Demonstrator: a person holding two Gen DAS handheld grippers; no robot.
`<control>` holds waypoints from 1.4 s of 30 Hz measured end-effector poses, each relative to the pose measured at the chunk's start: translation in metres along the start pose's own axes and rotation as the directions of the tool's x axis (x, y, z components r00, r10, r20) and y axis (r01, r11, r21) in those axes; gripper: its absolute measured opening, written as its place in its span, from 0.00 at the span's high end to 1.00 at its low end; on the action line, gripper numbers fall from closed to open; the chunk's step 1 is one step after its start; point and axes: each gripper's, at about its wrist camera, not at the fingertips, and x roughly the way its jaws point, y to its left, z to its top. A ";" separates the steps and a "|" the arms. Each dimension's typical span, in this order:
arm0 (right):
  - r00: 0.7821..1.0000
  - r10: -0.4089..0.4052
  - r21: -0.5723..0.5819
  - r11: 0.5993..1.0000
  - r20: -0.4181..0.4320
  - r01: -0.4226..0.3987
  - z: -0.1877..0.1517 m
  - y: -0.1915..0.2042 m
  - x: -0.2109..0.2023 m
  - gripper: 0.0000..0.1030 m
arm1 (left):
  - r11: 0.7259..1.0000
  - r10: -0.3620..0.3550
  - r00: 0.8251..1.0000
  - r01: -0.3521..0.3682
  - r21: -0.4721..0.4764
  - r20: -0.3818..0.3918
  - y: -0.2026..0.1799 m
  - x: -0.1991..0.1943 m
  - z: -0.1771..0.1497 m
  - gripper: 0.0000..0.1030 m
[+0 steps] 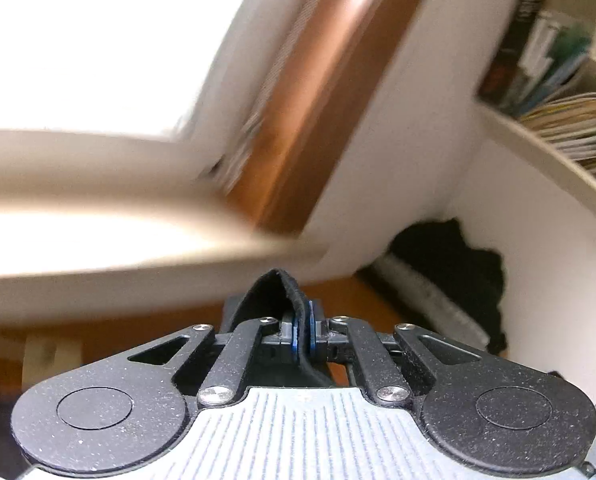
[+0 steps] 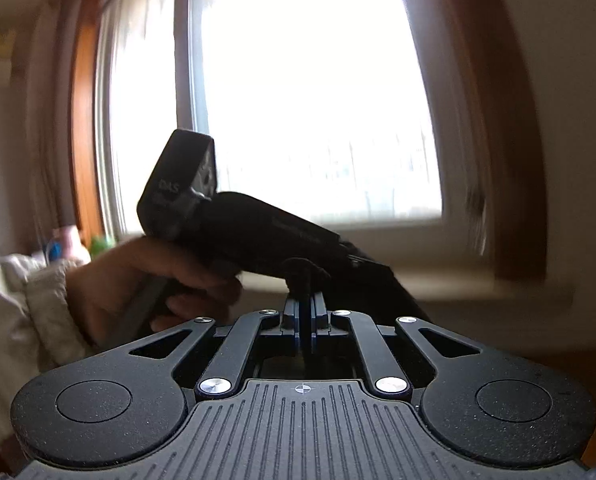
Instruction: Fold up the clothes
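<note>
In the left wrist view, one left gripper (image 1: 302,322) was clamped on a fold of black cloth (image 1: 275,292), which looped up above the blue pads (image 1: 294,330) and trailed down between them. Beyond it lay one blurred bright window (image 1: 77,40) with a brown frame (image 1: 310,120), one white shelf unit (image 1: 538,136) holding a row of books (image 1: 546,52) whose spines were too blurred to read, and one dark heap (image 1: 458,264) on the floor. In the right wrist view, one right gripper (image 2: 306,312) was closed on a thin edge of dark cloth (image 2: 304,276). One hand (image 2: 157,276) in a pale sleeve (image 2: 21,308) held the other gripper's body (image 2: 249,224), marked "DAS", before one window (image 2: 310,92).
</note>
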 end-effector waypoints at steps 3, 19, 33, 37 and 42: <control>0.998 0.026 0.016 1.000 0.055 -0.027 0.047 -0.003 -0.008 0.94 | 0.998 0.002 0.998 -0.006 0.061 0.061 -0.038 -0.020 0.042 0.95; 0.927 0.351 -0.127 0.934 0.131 -0.335 0.164 0.154 0.067 0.94 | 0.961 0.237 0.917 -0.270 0.062 0.320 -0.019 -0.257 0.114 0.96; 0.819 0.555 -0.122 0.812 -0.143 -0.571 0.060 0.337 0.198 0.91 | 0.865 0.494 0.843 -0.452 -0.217 0.215 0.172 -0.405 -0.024 0.95; 0.782 0.559 -0.096 0.793 -0.276 -0.601 0.003 0.357 0.225 0.52 | 0.751 0.630 0.773 -0.583 -0.310 0.073 0.258 -0.423 -0.098 0.79; 0.793 0.493 -0.116 0.820 -0.357 -0.561 -0.030 0.325 0.228 0.52 | 0.618 0.731 0.680 -0.699 -0.359 -0.065 0.312 -0.422 -0.148 0.79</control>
